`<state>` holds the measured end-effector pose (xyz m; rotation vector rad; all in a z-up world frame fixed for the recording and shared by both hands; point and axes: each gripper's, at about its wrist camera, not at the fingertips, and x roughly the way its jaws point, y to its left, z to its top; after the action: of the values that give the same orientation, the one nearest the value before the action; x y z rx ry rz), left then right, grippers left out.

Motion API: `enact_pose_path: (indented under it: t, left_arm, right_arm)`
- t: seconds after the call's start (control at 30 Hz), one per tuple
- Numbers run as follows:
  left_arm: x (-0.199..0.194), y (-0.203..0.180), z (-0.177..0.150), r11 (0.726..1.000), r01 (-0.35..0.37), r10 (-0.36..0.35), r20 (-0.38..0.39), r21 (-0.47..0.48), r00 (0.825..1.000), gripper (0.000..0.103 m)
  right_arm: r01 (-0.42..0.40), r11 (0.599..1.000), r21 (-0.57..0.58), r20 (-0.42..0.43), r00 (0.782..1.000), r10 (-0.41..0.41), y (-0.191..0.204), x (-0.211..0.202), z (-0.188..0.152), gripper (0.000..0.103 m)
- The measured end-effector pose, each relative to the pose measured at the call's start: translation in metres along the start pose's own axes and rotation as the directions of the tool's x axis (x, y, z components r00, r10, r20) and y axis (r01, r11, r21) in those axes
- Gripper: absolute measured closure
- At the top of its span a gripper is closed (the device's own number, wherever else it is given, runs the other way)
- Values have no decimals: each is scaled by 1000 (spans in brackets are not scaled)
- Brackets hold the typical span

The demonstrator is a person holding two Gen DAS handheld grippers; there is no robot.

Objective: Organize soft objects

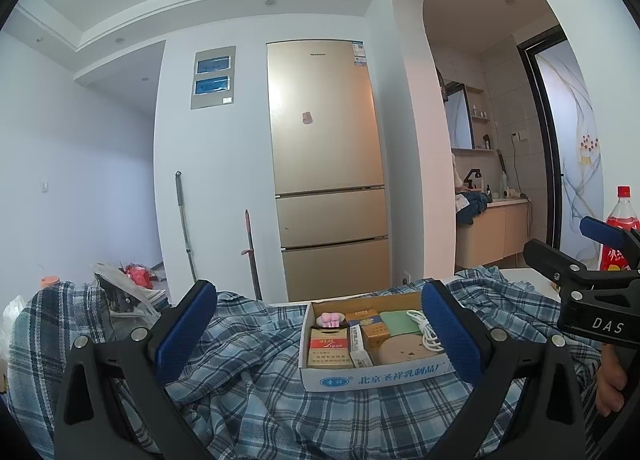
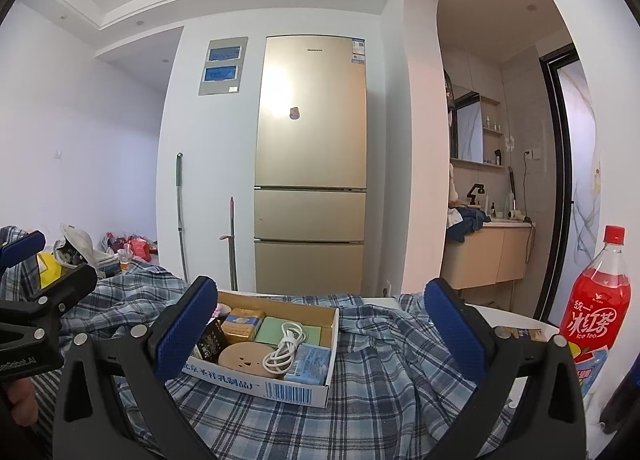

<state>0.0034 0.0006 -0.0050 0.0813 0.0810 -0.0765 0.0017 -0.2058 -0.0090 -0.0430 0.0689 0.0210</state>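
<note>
A blue and white plaid cloth [image 1: 280, 412] [image 2: 384, 388] lies rumpled over the table. On it rests an open cardboard box [image 1: 372, 378] [image 2: 256, 384] holding small packs, a white cable [image 2: 282, 348], a green pad, a round beige item and a small pink thing [image 1: 330, 319]. My left gripper [image 1: 316, 334] is open just above the cloth, its blue pads on either side of the box. My right gripper [image 2: 320, 334] is open too, with the box by its left pad [image 2: 184, 334]. Each gripper shows at the edge of the other's view: the right gripper [image 1: 556, 236] and the left gripper [image 2: 66, 256]. Neither holds anything.
A red iced tea bottle [image 2: 600, 308] [image 1: 622, 228] stands at the right on the white table [image 2: 500, 310], with snack packets beside it. Bags and clutter [image 1: 120, 284] sit beyond the cloth on the left. A gold fridge [image 2: 310, 164] and two mop handles stand against the far wall.
</note>
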Motion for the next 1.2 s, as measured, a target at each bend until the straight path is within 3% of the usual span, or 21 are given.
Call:
enact_pose_path:
  t: [1.2]
  left_arm:
    - [2, 1, -1, 1000, 10, -10, -6, -2, 1000, 0]
  right_arm:
    - [-4, 1000, 20, -18, 1000, 4, -3, 1, 3, 0]
